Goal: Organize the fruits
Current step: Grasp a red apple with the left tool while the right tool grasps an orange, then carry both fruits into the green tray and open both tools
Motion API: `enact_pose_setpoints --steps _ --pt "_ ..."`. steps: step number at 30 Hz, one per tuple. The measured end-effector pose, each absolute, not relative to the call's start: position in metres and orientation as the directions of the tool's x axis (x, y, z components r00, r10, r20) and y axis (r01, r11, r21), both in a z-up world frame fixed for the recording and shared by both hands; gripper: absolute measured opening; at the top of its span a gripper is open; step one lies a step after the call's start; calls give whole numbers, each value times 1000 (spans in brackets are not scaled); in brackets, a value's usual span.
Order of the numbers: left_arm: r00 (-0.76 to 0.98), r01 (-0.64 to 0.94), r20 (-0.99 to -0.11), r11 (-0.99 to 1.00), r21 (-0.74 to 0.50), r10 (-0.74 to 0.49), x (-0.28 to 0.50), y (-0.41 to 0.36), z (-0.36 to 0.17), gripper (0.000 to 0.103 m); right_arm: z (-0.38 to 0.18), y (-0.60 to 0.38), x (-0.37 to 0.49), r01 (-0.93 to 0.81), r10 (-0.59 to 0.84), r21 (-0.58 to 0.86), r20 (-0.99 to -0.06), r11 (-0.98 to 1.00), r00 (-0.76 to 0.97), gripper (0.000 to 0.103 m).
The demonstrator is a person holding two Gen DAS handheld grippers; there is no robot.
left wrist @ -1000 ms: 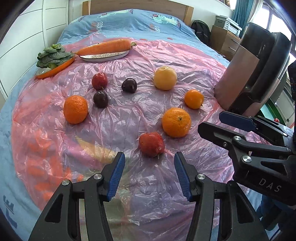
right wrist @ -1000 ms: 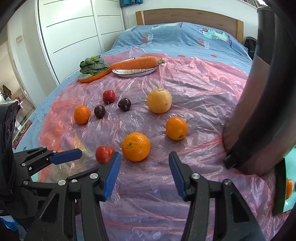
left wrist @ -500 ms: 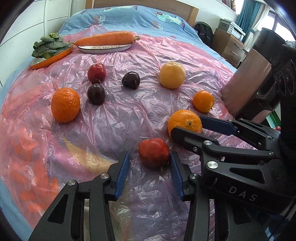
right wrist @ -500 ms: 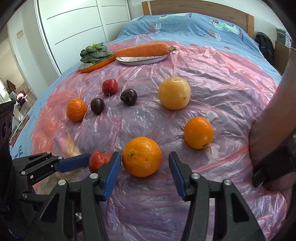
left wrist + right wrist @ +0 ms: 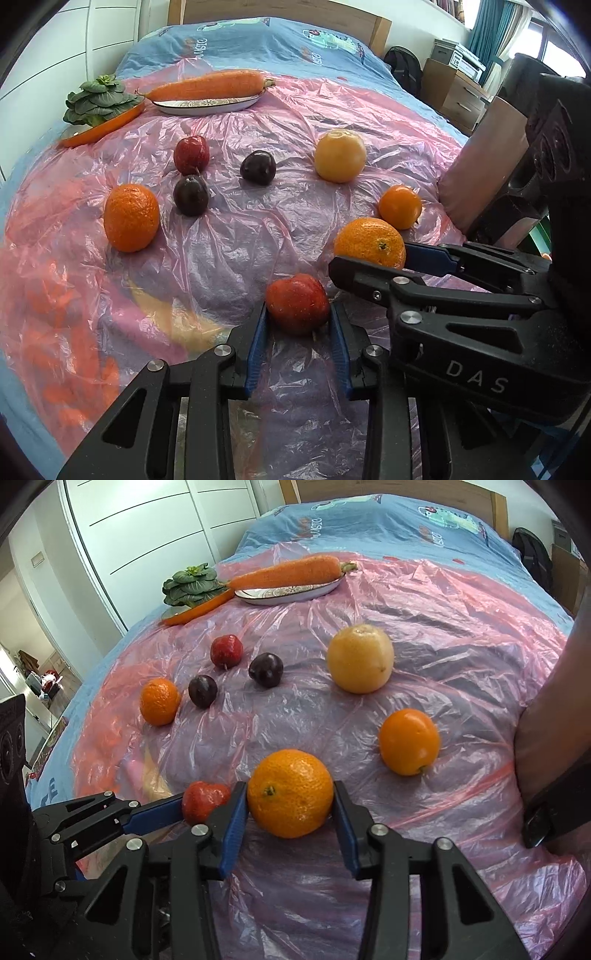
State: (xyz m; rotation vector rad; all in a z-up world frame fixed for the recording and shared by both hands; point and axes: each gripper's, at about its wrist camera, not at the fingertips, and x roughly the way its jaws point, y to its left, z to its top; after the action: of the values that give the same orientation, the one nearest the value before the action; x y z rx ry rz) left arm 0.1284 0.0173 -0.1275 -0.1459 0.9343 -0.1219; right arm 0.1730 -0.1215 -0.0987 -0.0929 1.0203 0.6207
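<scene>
On the pink plastic sheet (image 5: 258, 229) over the bed, the left gripper (image 5: 298, 325) is closing on a red apple (image 5: 297, 308), its blue pads touching both sides. The right gripper (image 5: 290, 812) is closing on a large orange (image 5: 290, 793), pads against its flanks; the orange's stem end faces the camera and slightly left. Both fruits rest on the sheet, side by side. Farther back a carrot (image 5: 208, 85) lies across a white oval plate (image 5: 207, 107), its long axis left to right, leaf end right.
</scene>
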Motion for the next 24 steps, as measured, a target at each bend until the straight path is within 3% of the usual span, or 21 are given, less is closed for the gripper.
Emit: enact_pose_setpoints --steps 13,24 --pt "614 75 -770 984 -163 -174 92 10 -84 28 -42 -173 123 -491 454 213 -771 845 447 52" --pt "584 251 -748 947 -202 -315 70 -64 -52 28 -15 -282 91 -337 334 166 -772 927 541 52"
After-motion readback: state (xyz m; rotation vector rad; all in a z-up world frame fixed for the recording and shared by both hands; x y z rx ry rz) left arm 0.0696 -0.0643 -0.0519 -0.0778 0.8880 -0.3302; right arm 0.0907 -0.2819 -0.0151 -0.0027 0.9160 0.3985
